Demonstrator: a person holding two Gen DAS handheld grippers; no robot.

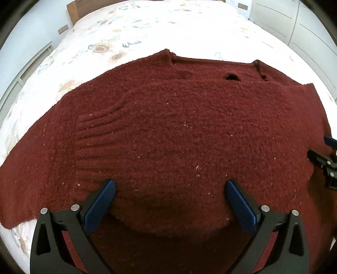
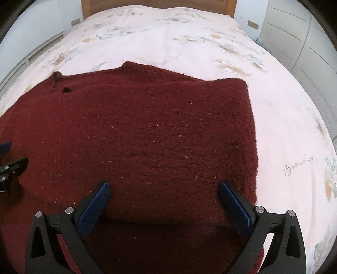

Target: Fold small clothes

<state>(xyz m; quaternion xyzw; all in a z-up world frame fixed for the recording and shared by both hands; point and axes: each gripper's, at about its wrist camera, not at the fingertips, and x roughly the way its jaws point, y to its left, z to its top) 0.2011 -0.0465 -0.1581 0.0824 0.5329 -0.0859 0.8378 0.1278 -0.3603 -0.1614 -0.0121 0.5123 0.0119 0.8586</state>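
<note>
A dark red, fuzzy knitted sweater [image 1: 179, 126] was found spread flat on a bed covered by a white floral-printed bedspread [image 1: 130, 31]. The garment lay near the foot of the bed, neckline [image 1: 212, 63] toward the far side, where a wooden headboard [image 2: 155, 3] closed the scene. In the right wrist view, the sweater's right edge [image 2: 251, 130] was seen to be straight and doubled over, a thick folded border with a squared far corner. To the right of that edge a broad strip of bare bedspread was left open, marked with a line of cursive script [image 2: 301, 165]. In the left wrist view, the left part of the sweater was seen to run out toward the frame edge, with a fan of ribbed creases [image 1: 99, 128] pressed into the knit. Open bedspread was noted beyond the collar, up to the headboard.

The knit was coarse and nubbly, flecked with pale lint. A small dark gap [image 1: 231, 76] was seen below the neckline.

The left gripper [image 1: 170, 189] was held low over the near hem, its blue textured pads [image 1: 101, 207] spread wide apart with nothing between them but cloth below. The right gripper [image 2: 165, 190] was likewise spread wide, nothing clamped, set over the near right part of the sweater. White panelled cupboards [image 2: 294, 40] were noted at the far right.
</note>
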